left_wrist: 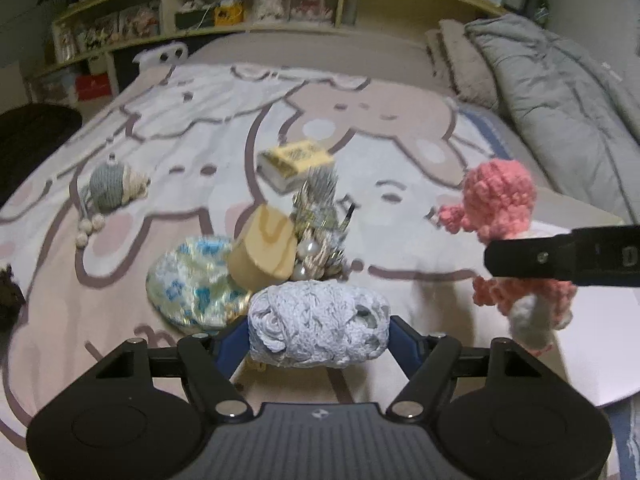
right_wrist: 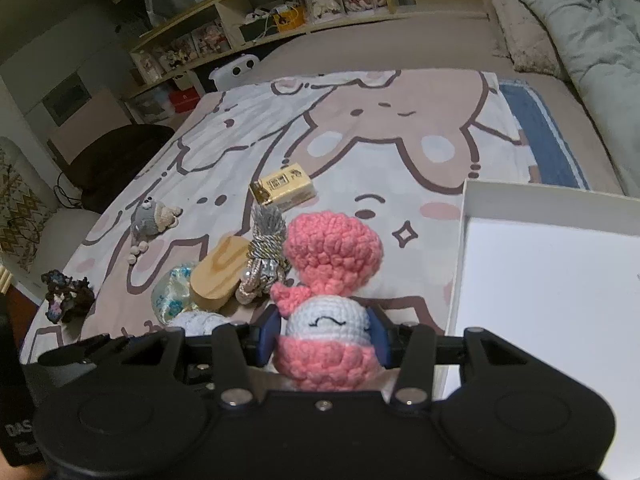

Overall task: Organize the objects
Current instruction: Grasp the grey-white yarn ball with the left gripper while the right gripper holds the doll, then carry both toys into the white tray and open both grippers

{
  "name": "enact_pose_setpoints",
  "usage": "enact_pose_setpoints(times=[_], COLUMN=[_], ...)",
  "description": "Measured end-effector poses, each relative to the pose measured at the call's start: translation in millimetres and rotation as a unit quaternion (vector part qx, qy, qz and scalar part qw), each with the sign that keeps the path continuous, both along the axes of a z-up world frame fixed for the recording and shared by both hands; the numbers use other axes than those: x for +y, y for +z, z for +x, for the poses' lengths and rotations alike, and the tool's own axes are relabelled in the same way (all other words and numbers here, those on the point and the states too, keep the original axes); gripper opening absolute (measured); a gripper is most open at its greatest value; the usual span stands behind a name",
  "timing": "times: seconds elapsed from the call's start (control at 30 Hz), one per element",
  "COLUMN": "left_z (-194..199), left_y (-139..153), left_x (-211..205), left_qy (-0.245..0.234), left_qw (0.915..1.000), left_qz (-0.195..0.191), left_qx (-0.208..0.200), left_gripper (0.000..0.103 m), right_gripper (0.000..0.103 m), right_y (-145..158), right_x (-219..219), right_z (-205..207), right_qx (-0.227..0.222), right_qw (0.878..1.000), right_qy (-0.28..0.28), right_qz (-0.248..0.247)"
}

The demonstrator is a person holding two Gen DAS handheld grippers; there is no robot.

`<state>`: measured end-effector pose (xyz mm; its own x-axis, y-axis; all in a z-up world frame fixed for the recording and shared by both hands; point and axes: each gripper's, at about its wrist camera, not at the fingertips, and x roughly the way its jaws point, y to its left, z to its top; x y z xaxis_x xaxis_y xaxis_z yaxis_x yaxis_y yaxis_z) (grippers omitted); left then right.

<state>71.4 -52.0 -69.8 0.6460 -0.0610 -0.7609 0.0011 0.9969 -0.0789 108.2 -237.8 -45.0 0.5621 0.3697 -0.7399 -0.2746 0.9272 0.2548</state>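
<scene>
My left gripper (left_wrist: pixel 318 334) is shut on a pale blue crocheted bundle (left_wrist: pixel 318 330), held just above the bed. My right gripper (right_wrist: pixel 324 338) is shut on a pink and white crocheted doll (right_wrist: pixel 328 312); the doll also shows in the left wrist view (left_wrist: pixel 500 200), lifted at the right with the right gripper's finger across it. On the blanket lie a wooden block (left_wrist: pixel 264 250), a blue-flowered pouch (left_wrist: pixel 188 284), a silver and gold tassel ornament (left_wrist: pixel 320 224), a yellow box (left_wrist: pixel 294 162) and a grey crocheted toy (left_wrist: pixel 110 184).
A white open box (right_wrist: pixel 552 280) lies on the bed at the right, next to the doll. A dark small figure (right_wrist: pixel 66 296) sits at the blanket's left edge. Grey bedding (left_wrist: pixel 560 92) is piled at the far right. Shelves (left_wrist: pixel 240 8) stand behind the bed.
</scene>
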Motion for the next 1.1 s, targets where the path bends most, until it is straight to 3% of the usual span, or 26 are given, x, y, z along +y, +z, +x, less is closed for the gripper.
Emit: enact_pose_setpoints(times=[0.27,0.5,0.8,1.1], left_z=[1,19,56,89], left_y=[47,72,76,43], left_x=[-9,-38,-94,-155], left_qy=[-0.060,-0.140,-0.263,-0.381], left_qw=[0.9962,0.9835,0.9514,0.9118], left_qz=[0.001,0.013,0.033,0.056], left_qx=[-0.062,-0.113,-0.157,-0.143], left_gripper=[0.073,0.074,0.074,0.074], right_gripper=[0.048,0.048,0.048,0.048], right_y=[33,46,43,19], right_x=[-22,-69,-125,-158], right_z=[-6,-3,9,30], right_qx=[-0.036,-0.044,-0.037,-0.013], right_qw=[0.999,0.998,0.994,0.992], right_qy=[-0.009,-0.049,-0.100,-0.121], right_qz=[-0.006,-0.025,-0.033,-0.040])
